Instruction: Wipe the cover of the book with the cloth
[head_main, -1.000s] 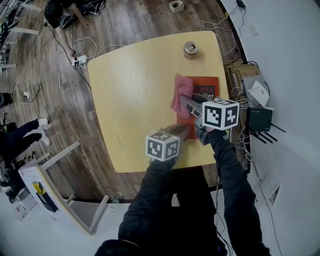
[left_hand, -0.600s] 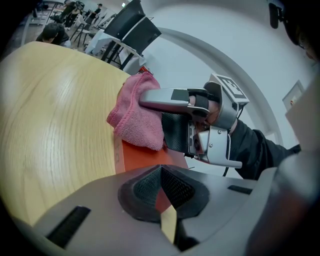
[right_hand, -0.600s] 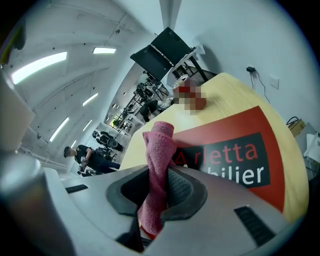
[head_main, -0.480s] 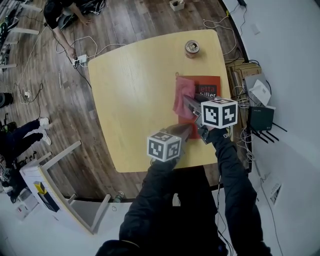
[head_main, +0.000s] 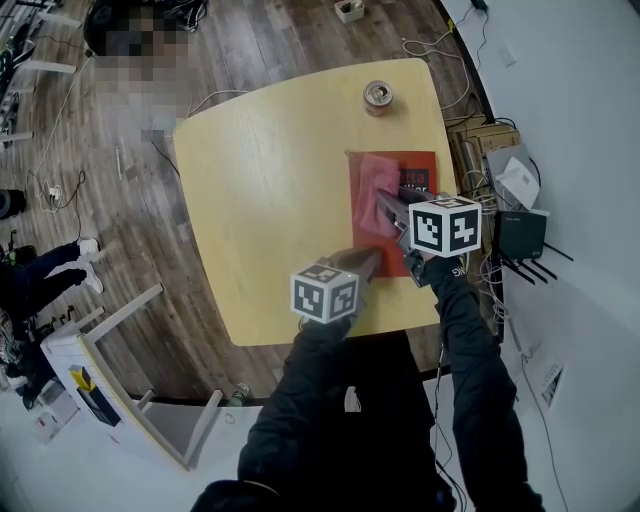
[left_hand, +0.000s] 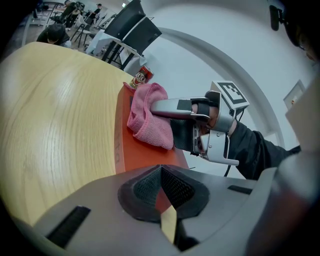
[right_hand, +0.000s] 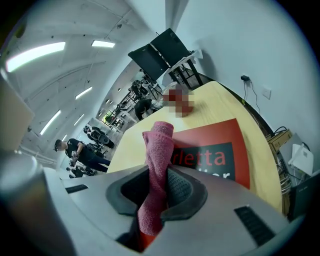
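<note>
The right tool (right_hand: 159, 187), arm stretched forward, is clamped on the one pink terry cloth (head_main: 376, 182) lying on the one red-covered book (head_main: 420, 168). The left tool (left_hand: 161, 172), jaws together on nothing, sits at the book's near left corner. The book lies beside the yellow wooden surface's (head_main: 260, 200) right edge, with open room leftward and one round tin (head_main: 378, 97) near the far edge.

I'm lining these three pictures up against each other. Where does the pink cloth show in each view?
Head view: the cloth is right of centre, lying on the book's left half.
Left gripper view: upper centre, bunched at the tip of the right gripper.
Right gripper view: centre, clamped between that gripper's jaws and sticking up past them.
Shared landmark: the red book, which is under the cloth in all three views.
</note>
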